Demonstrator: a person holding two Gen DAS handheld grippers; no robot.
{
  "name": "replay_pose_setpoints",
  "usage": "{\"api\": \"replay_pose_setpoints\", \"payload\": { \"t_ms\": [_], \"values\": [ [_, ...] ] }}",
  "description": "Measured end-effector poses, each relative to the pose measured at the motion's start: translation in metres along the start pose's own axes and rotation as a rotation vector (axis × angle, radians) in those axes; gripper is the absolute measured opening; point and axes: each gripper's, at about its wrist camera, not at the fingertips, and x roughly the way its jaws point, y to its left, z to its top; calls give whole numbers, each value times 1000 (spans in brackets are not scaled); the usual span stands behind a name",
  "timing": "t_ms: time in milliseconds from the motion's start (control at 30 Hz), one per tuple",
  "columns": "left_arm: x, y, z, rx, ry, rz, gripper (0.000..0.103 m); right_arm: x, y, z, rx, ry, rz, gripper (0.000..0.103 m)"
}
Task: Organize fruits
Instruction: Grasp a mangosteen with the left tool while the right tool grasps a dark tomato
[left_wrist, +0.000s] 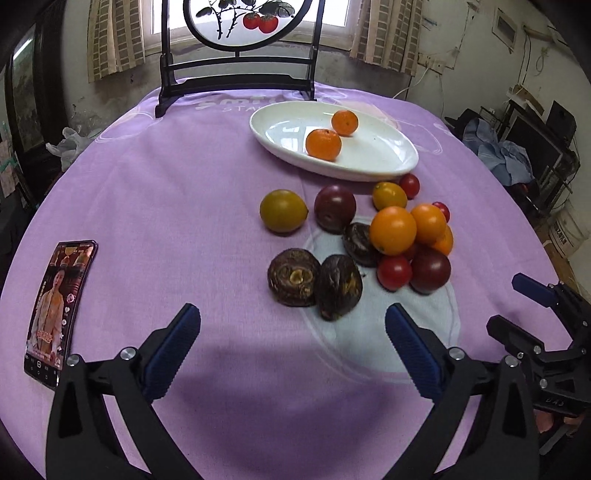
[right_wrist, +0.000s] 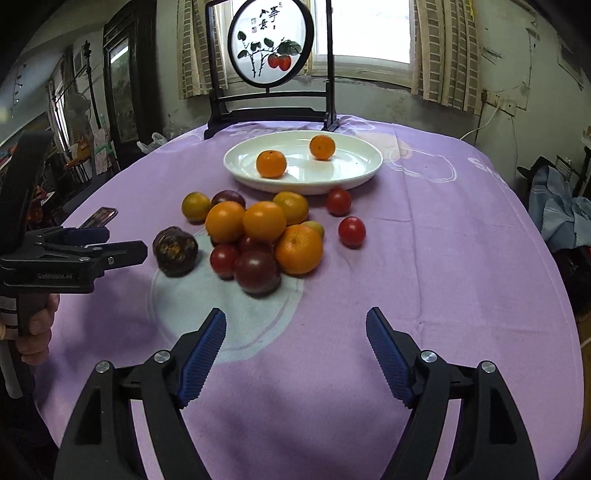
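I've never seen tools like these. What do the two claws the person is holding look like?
Each claw, left and right, has two black plastic arms with silver bolts, tipped with ribbed blue pads. The left one's body carries small pale lettering. A striped sleeve shows at the hand holding it.

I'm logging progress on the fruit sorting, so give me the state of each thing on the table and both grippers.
White plate: upright, holding two oranges.
Fruit pile: loose on the cloth, unsorted.
Phone: flat, screen lit.
Left gripper: open, empty.
Right gripper: open, empty.
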Motion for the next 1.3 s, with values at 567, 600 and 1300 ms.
{"api": "replay_pose_setpoints", "payload": {
  "t_ms": [567,600,1300],
  "values": [
    [19,0,-16,21,59,-2,98,59,22,30,-10,143,-6,59],
    [20,2,-16,21,60,-2,98,63,22,32,-6,151,-9,57],
    [42,19,1,121,94,81,98,38,13,18,49,131,84,37]
  ]
}}
